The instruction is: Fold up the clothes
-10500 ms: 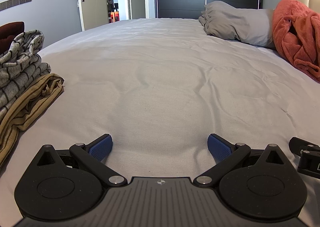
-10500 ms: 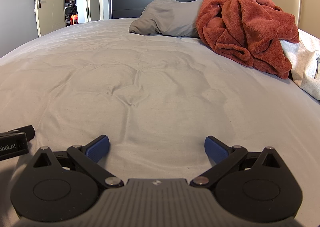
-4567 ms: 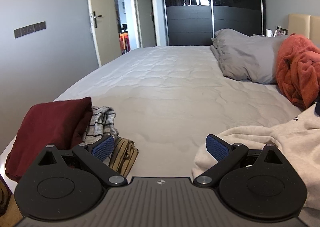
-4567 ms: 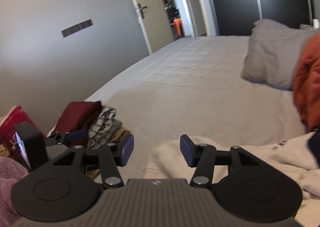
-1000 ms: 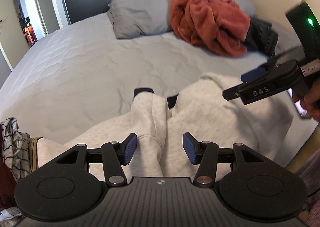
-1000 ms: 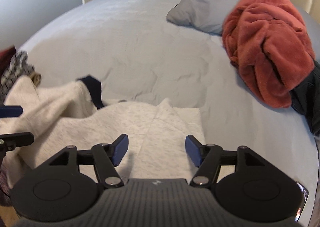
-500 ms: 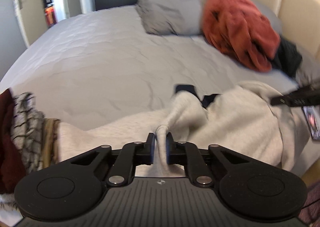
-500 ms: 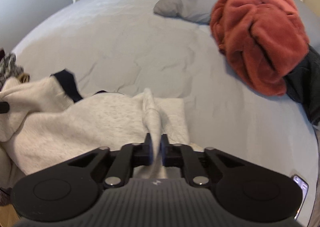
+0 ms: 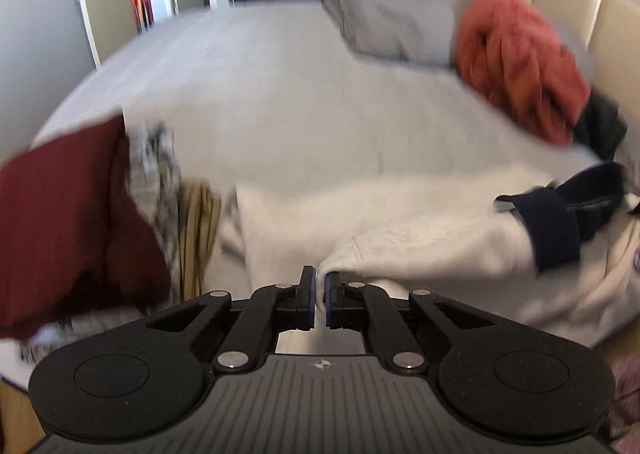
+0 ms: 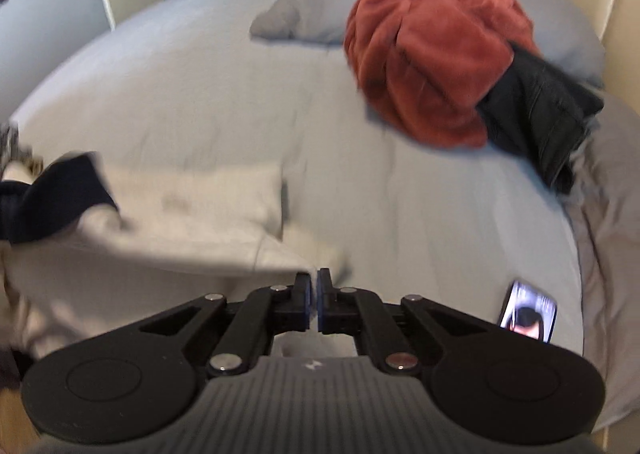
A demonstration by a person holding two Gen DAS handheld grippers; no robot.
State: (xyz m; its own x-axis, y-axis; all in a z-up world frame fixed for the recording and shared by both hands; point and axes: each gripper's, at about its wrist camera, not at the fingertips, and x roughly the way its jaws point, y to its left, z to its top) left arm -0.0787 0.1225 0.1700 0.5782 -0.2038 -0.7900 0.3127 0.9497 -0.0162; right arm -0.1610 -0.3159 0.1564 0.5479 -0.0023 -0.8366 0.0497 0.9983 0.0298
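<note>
Our left tool [image 9: 320, 284] pinching sweatshirt [image 9: 420, 230] edge, right tool [image 10: 314, 286] clamped on its other corner, bed [image 9: 280, 94] beneath

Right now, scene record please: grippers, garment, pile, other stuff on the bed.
left gripper: shut on cream sweatshirt
right gripper: shut on the same sweatshirt's edge
sweatshirt cuffs: navy
folded pile: left of sweatshirt, maroon piece on top
bed: grey sheet
other: orange fleece, black garment, phone near the bed edge

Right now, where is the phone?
In the right wrist view the phone lies on the bed at lower right, near the mattress edge, just right of the right gripper.
</note>
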